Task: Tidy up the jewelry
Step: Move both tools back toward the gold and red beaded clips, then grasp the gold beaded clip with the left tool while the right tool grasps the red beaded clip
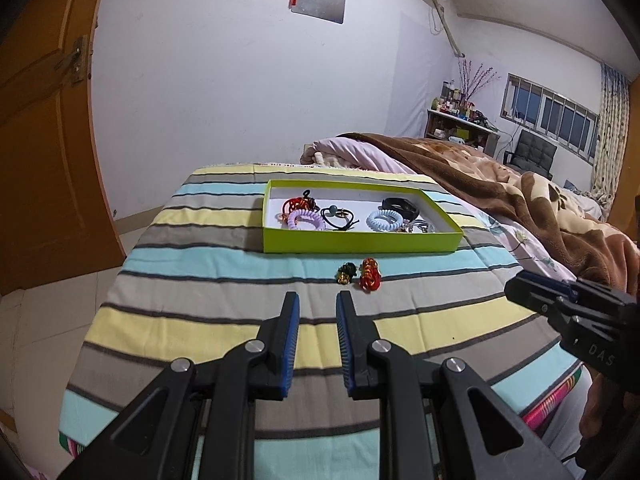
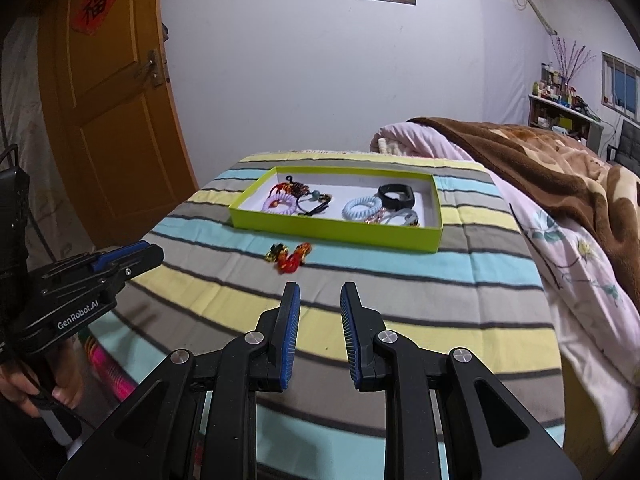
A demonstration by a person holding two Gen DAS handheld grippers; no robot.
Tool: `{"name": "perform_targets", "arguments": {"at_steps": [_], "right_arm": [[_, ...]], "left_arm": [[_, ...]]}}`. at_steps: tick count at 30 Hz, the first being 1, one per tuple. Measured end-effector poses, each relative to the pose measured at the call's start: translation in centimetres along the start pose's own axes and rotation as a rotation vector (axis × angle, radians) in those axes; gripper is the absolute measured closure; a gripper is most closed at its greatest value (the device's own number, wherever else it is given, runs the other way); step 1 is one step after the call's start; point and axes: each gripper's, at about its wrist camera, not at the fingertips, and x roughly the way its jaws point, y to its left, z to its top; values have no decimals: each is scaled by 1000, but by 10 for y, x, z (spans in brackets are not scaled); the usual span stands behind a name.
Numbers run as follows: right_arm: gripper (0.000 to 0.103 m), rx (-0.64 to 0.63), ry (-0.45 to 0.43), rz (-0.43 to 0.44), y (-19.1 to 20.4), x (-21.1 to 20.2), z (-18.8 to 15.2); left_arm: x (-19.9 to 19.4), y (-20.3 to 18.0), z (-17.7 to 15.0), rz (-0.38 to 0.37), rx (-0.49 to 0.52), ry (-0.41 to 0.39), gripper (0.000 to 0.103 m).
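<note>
A lime-green tray (image 1: pixel 360 242) (image 2: pixel 340 230) lies on the striped cloth. It holds a purple coil tie (image 1: pixel 306 219), a blue coil tie (image 1: pixel 386 220), a black band (image 1: pixel 400 205) and other pieces. In front of the tray, on the cloth, sit a dark green-gold charm (image 1: pixel 346 273) (image 2: pixel 277 252) and a red charm (image 1: pixel 370 279) (image 2: pixel 294 260) side by side. My left gripper (image 1: pixel 318 306) hovers short of both charms, open and empty. My right gripper (image 2: pixel 320 292) is open too, nothing between its fingers, with the charms ahead to its left. Each gripper shows in the other's view (image 1: pixel 510 290) (image 2: pixel 158 252).
The striped cloth (image 1: pixel 200 320) covers the bed's end. A brown blanket (image 1: pixel 500 176) and pink quilt (image 2: pixel 560 248) are heaped to the right. An orange door (image 2: pixel 120 120) stands at left, beyond the bed's edge. A hand (image 2: pixel 24 388) holds the left gripper's handle.
</note>
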Motion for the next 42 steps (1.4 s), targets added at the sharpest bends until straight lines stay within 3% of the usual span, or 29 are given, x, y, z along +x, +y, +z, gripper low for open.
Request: {"name": "perform_targets", "arguments": {"at_steps": [16,29,42], "right_arm": [[81,-1,11,9,6,0,-9],[81,14,47,31,11,51,8],[81,34,149,62,23,115,27]], "left_arm": [[-5,5,-8,0,-14,1,80],[21,20,2,-1,-8,13,76],[33,51,7,1,-69,5,76]]}}
